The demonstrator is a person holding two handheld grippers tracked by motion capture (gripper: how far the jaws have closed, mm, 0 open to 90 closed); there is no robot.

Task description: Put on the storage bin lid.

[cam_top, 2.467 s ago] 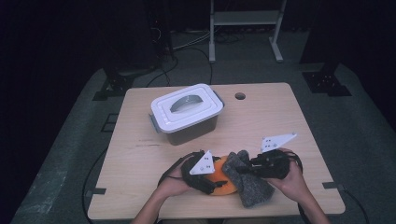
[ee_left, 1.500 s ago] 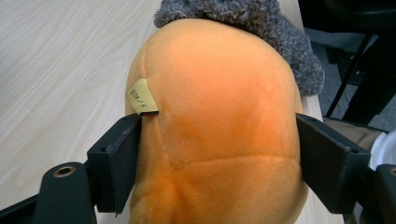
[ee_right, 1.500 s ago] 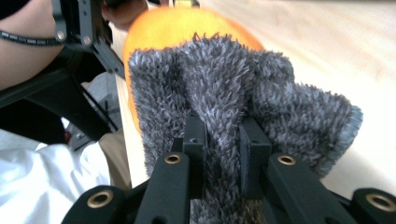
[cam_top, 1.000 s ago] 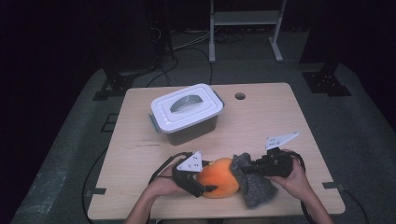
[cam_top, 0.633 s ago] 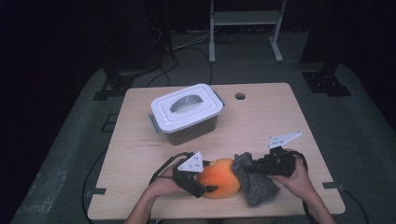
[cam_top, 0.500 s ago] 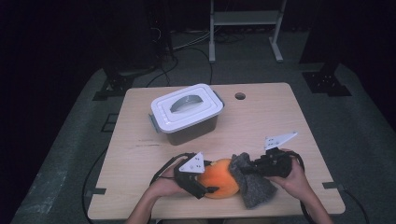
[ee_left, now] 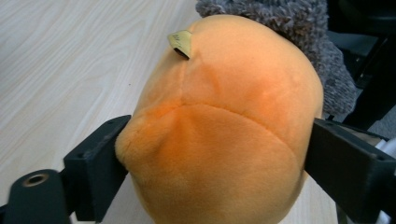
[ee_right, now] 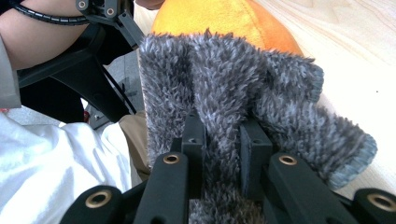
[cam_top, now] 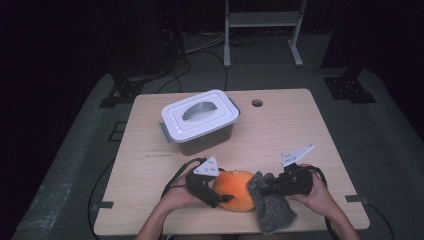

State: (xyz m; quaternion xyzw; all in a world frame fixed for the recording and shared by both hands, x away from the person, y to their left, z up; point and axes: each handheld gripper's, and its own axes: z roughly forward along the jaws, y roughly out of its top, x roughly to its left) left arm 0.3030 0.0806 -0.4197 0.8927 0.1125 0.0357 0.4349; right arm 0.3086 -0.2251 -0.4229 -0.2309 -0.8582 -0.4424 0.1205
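From above, a light wooden table (cam_top: 300,130) stands in a dark room, with a lidded box (cam_top: 200,121) on it. The left gripper (ee_left: 212,154), jaws just widened, hugs the orange plush (ee_left: 224,126); its small tag (ee_left: 181,43) is unreadable. The right gripper (ee_right: 223,140) pinches the grey fuzzy cloth (ee_right: 233,79).

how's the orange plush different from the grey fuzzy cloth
The orange plush is round, smooth and short-napped; the grey fuzzy cloth is limp, shaggy and bunched. The plush fills the left claw between wide-set jaws; the cloth is pinched as a thin fold in the right claw. Both are soft and touching.
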